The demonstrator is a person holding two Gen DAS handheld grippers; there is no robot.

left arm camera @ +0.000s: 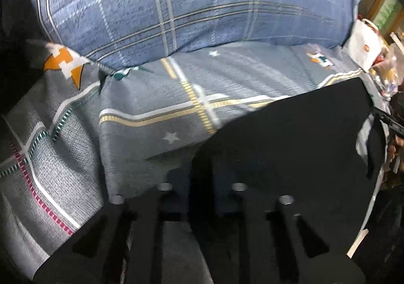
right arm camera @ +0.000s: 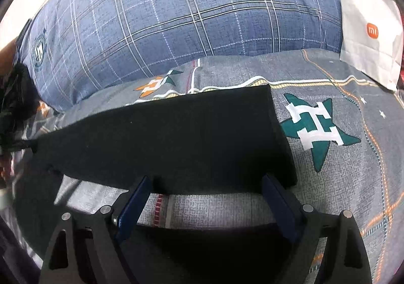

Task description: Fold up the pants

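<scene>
The black pants (right arm camera: 176,137) lie folded on the grey patterned bed sheet (right arm camera: 341,178), with a straight right edge. My right gripper (right arm camera: 205,183) is open, its blue fingers (right arm camera: 136,204) spread at the near edge of the pants, with nothing between them. In the left wrist view the pants (left arm camera: 303,145) fill the lower right. My left gripper (left arm camera: 202,183) sits at the left edge of the dark cloth. Its fingers look close together, and the cloth seems pinched between them, though the image is blurred.
A large blue plaid pillow (right arm camera: 189,13) lies behind the pants and shows in the left wrist view too (left arm camera: 189,1). A white paper bag (right arm camera: 371,31) stands at the right. Clutter (left arm camera: 386,74) sits at the far right of the bed.
</scene>
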